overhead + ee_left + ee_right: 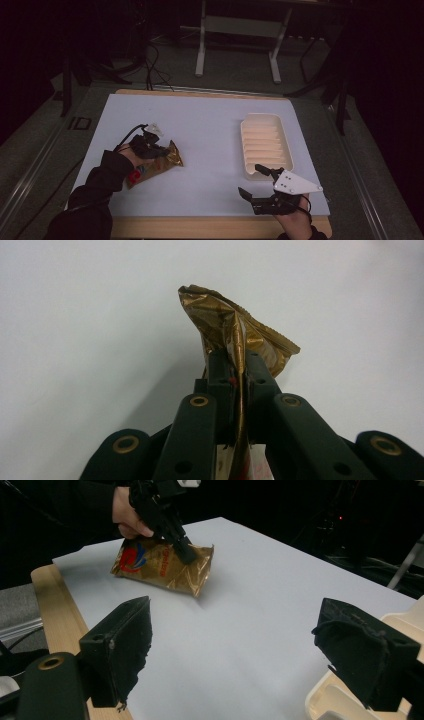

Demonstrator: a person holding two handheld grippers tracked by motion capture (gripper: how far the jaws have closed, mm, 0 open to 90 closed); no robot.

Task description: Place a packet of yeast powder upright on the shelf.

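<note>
Covering most of the wooden bench, the white tabletop (200, 145) carries two things set well apart: a cream ridged tray (265, 145) on the right half and a gold snack bag (157, 164) on the left half. The tray lies with its long axis running away from the person, its near end just beside the right gripper (257, 182). That gripper rests near the front edge with its jaws wide apart and nothing between them; in the right gripper view the tray's pale rim (325, 700) sits just under one of its pads, while the bag (165, 565) lies farther off across bare tabletop. The bag's long axis runs slantwise, from the person's left sleeve (100, 180) up toward the middle of the tabletop. The left gripper (150, 147) is the one on it: in the left gripper view the jaws stand together, clamped on a crumpled fold of the foil (235, 335), which pokes up and beyond the tips. Judging from this, the coming move is a carry to the right, since the tray lies across the tabletop from the held bag, on the side away from the left hand. The bag's long axis seems to need turning to match the tray's. The right hand is much nearer the tray, the left nearer the bag.
</note>
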